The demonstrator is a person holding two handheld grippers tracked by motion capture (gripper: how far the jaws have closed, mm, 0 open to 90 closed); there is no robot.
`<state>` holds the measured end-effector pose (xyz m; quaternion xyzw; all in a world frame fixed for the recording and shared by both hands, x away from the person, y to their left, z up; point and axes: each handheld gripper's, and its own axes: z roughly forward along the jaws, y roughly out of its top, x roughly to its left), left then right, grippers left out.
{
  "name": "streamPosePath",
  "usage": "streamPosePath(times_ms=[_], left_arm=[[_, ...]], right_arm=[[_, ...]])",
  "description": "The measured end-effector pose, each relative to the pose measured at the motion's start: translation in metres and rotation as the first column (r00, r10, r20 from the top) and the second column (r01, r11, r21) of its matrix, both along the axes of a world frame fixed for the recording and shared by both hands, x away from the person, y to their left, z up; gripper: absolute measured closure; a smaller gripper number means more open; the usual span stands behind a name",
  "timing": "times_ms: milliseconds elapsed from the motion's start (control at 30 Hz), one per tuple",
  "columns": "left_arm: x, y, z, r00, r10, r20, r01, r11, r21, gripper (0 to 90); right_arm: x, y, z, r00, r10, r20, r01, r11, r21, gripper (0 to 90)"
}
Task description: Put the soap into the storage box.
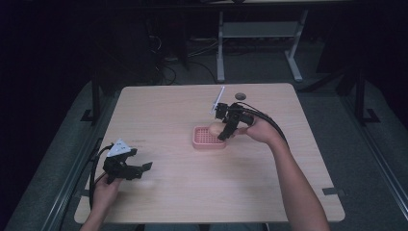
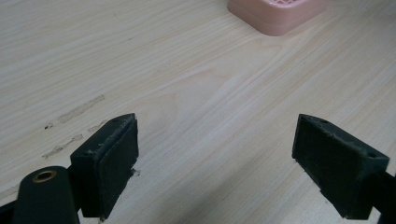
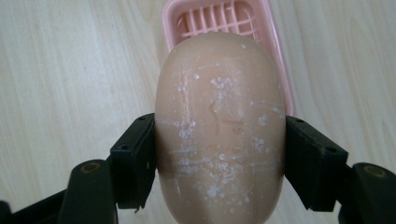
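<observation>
My right gripper (image 3: 219, 154) is shut on a tan oval bar of soap (image 3: 219, 135), its two black pads pressed against the soap's sides. It hangs over a pink slatted soap dish (image 3: 224, 23). From above, the soap (image 1: 215, 129) and right gripper (image 1: 222, 130) sit just over the pink dish (image 1: 206, 140) near the table's middle. My left gripper (image 1: 140, 169) rests low at the table's near left, open, with bare wood between its pads (image 2: 112, 163). A corner of the pink dish (image 2: 275, 14) lies far ahead of it.
The light wooden table (image 1: 168, 110) has a small round hole (image 1: 239, 96) at its far edge. Beyond it stand the white legs of another desk (image 1: 220, 48) on a dark floor, with cables to the left.
</observation>
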<state>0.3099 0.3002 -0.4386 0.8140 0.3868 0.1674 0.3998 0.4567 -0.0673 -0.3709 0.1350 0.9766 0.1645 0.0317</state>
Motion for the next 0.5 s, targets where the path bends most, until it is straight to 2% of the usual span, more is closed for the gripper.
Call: streamPosePath(times_ms=[67, 167, 300, 367, 500], left_arm=[[0.0, -0.001, -0.001, 1.0, 0.0, -0.001, 0.0, 1.0, 0.001, 14.2], [0.0, -0.001, -0.001, 1.0, -0.007, -0.002, 0.007, 0.9999, 0.008, 14.2], [0.0, -0.001, 0.0, 1.0, -0.007, -0.001, 0.007, 0.9999, 0.008, 14.2], [0.0, -0.001, -0.001, 1.0, 0.0, 0.001, 0.0, 1.0, -0.004, 14.2], [0.0, -0.001, 0.0, 1.0, -0.001, 0.0, 0.001, 1.0, 0.004, 14.2]], right_arm=[[0.003, 0.003, 0.0, 0.9999, -0.005, -0.013, 0.005, 1.0, 0.007, 31.7], [0.005, 0.007, -0.001, 1.0, -0.004, -0.005, 0.004, 1.0, -0.007, 31.7], [0.009, 0.015, -0.004, 0.9999, 0.005, -0.013, -0.005, 1.0, -0.003, 31.7], [0.01, 0.019, -0.007, 0.9997, 0.012, -0.021, -0.012, 0.9999, 0.006, 31.7], [0.012, 0.026, -0.014, 0.9996, 0.014, -0.026, -0.014, 0.9999, 0.009, 31.7]])
